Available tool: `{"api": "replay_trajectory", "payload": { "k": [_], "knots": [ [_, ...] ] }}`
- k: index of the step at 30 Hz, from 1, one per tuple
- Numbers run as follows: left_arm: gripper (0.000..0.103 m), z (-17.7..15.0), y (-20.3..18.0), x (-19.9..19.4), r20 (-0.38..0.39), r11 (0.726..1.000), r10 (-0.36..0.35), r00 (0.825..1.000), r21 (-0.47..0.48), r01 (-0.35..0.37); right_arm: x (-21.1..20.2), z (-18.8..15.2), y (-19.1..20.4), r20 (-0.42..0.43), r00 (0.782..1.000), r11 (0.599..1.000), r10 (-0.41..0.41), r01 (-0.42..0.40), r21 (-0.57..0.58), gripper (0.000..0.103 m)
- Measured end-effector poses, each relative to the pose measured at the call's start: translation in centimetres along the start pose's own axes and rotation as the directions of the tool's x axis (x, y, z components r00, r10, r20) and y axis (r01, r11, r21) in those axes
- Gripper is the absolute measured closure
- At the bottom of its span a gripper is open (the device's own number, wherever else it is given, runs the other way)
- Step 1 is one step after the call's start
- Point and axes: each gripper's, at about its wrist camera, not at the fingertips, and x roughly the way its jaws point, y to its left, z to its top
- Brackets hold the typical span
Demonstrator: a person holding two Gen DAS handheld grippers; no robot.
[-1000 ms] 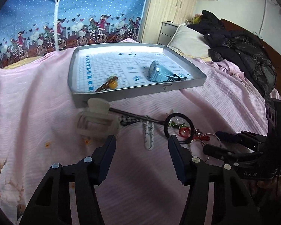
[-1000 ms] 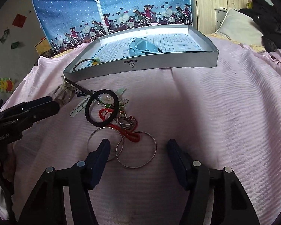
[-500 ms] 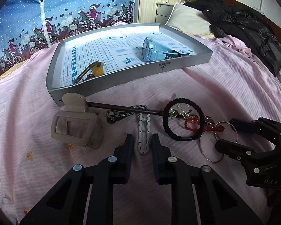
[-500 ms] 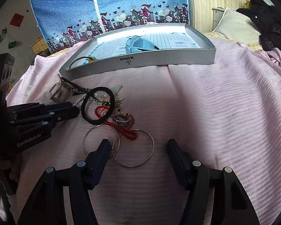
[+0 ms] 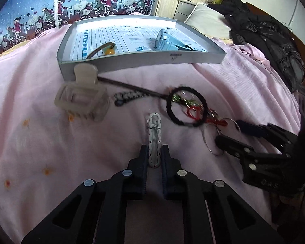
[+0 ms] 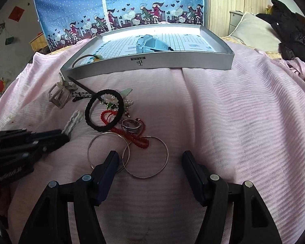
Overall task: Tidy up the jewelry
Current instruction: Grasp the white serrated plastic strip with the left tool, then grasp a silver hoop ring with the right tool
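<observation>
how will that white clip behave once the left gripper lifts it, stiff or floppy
Probably stiff: the white clip juts straight out from the left gripper without sagging. Likely light, being thin and perforated. It may pivot or slip, since only its near end sits between the fingers and the wavy edges offer little flat contact.

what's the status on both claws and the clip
Left claw shut on white clip. Right claw open over silver hoops. Tray ahead; clear claw clip and stick lie before it.
</observation>
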Motion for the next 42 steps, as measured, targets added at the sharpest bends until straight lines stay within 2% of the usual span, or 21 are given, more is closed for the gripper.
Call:
{"api": "replay_trajectory", "payload": {
  "k": [5,11,14,16,20,22,28,34,39,42],
  "knots": [
    [0.094,-0.6,0.0,-0.2,0.018,1.000,-0.008,1.000,-0.022,0.009,0.3,-0.2,0.6,-0.014,1.000,0.999,-0.022,0.021,-0.034,0.037],
    [0.094,-1.0,-0.2,0.1,0.030,1.000,-0.003,1.000,-0.011,0.004,0.2,-0.5,0.2,-0.045,0.999,1.000,0.005,-0.006,-0.021,0.039],
    [0.094,-1.5,-0.3,0.1,0.047,1.000,-0.003,0.999,-0.005,0.004,-0.1,-0.7,-0.2,-0.048,0.999,1.000,0.015,-0.016,-0.017,0.049],
    [0.094,-1.6,-0.4,0.1,0.049,1.000,0.002,0.999,0.001,-0.002,-0.4,-0.8,-0.3,-0.041,0.999,1.000,0.015,-0.016,-0.017,0.061],
    [0.094,-1.7,-0.5,0.1,0.055,1.000,0.007,0.998,0.009,-0.007,-0.9,-0.8,-0.8,-0.026,0.999,0.999,0.035,-0.035,0.016,0.078],
    [0.094,-1.8,-0.6,0.1,0.058,1.000,0.008,0.998,0.011,-0.009,-1.2,-0.8,-1.2,-0.012,0.999,0.998,0.049,-0.049,0.040,0.091],
    [0.094,-1.9,-0.7,0.1,0.063,1.000,0.009,0.998,0.013,-0.009,-1.4,-0.5,-1.7,0.012,0.996,0.992,0.092,-0.093,0.085,0.092],
    [0.094,-1.9,-0.7,0.1,0.065,1.000,0.010,0.998,0.014,-0.011,-0.5,0.3,-1.5,0.017,0.995,0.991,0.103,-0.104,0.090,0.087],
    [0.094,-1.9,-0.6,0.1,0.068,1.000,0.010,0.998,0.015,-0.011,-0.2,0.3,-2.0,0.027,0.992,0.986,0.125,-0.127,0.109,0.087],
    [0.094,-2.0,-0.7,0.0,0.071,1.000,0.008,0.997,0.014,-0.009,-0.4,0.3,-2.0,0.022,0.992,0.986,0.125,-0.127,0.106,0.095]
  ]
}}
